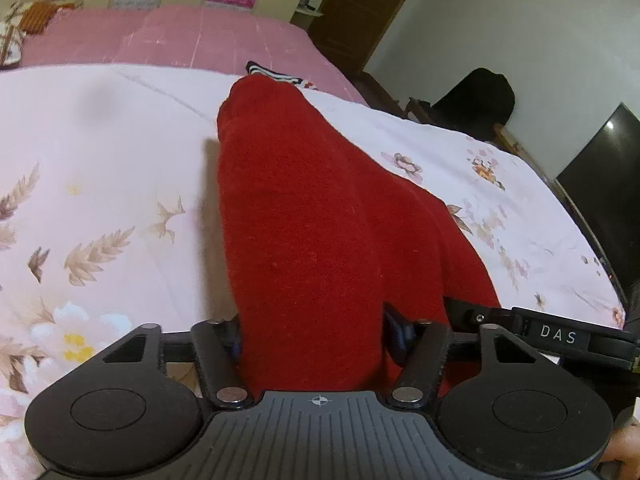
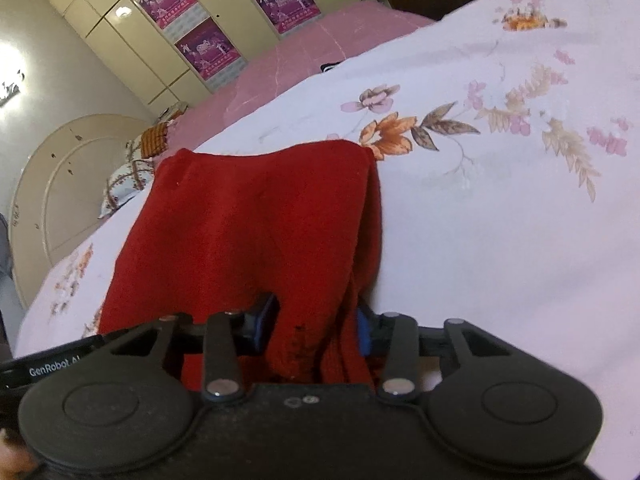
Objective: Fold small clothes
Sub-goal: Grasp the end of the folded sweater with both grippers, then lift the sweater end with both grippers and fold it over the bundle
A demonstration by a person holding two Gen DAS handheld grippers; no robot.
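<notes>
A red knitted garment [image 1: 304, 216] lies on a pale floral bedsheet [image 1: 100, 200], bunched up between the fingers of both tools. In the left wrist view the left gripper [image 1: 316, 332] has its blue-padded fingers against either side of a thick fold of the red cloth, clenched on it. Only this view shows a black-and-white striped item [image 1: 276, 74] just beyond the garment's far end, a dark flat screen [image 1: 600, 200] at the right edge, and a black chair [image 1: 476, 100] by the wall. The right wrist view shows the right gripper [image 2: 316, 328] likewise pinching a gathered edge of the red garment between its blue pads. Here alone appear a rounded cream headboard [image 2: 60, 200] and a cream wardrobe with purple posters [image 2: 208, 48]. A pink bedspread [image 1: 180, 36] lies beyond the sheet.
</notes>
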